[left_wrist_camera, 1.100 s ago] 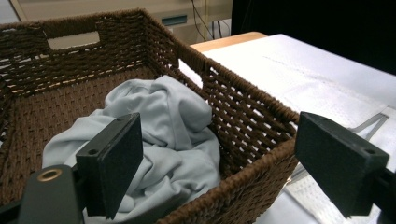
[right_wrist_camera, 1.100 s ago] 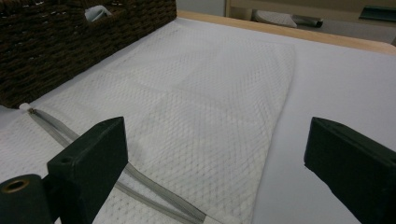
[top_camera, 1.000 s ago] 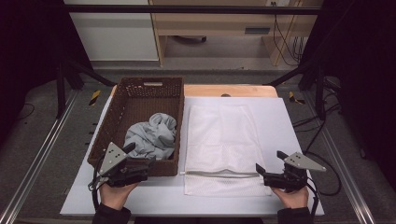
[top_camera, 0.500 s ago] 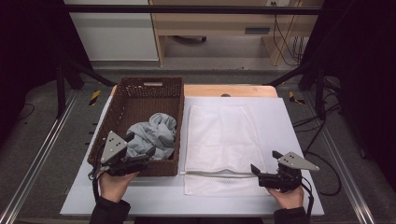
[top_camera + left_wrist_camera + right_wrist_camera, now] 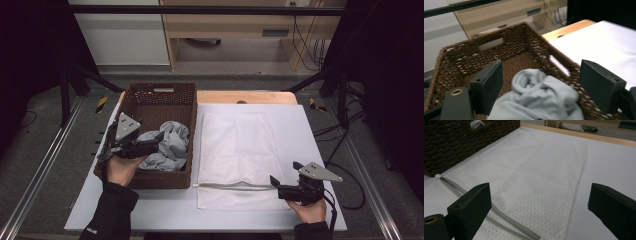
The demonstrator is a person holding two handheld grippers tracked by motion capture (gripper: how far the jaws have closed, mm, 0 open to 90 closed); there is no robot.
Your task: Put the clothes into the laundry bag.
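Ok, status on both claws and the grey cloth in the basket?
Left claw open over grey cloth in basket, jaws just closing slightly. Right claw open at mesh bag zipper. Nothing blocking.

My high view sits above the near edge, looking forward and down across the whole surface (image 5: 310,125). My left gripper view rides low and close, peering over the near wall into the brown basket (image 5: 529,37) toward its far end, with the grey cloth (image 5: 541,100) right under the lens. My right gripper view skims the white mesh bag (image 5: 536,182), facing far-left. Both gripper views catch that basket (image 5: 461,140), and the high view has it (image 5: 165,95) too.
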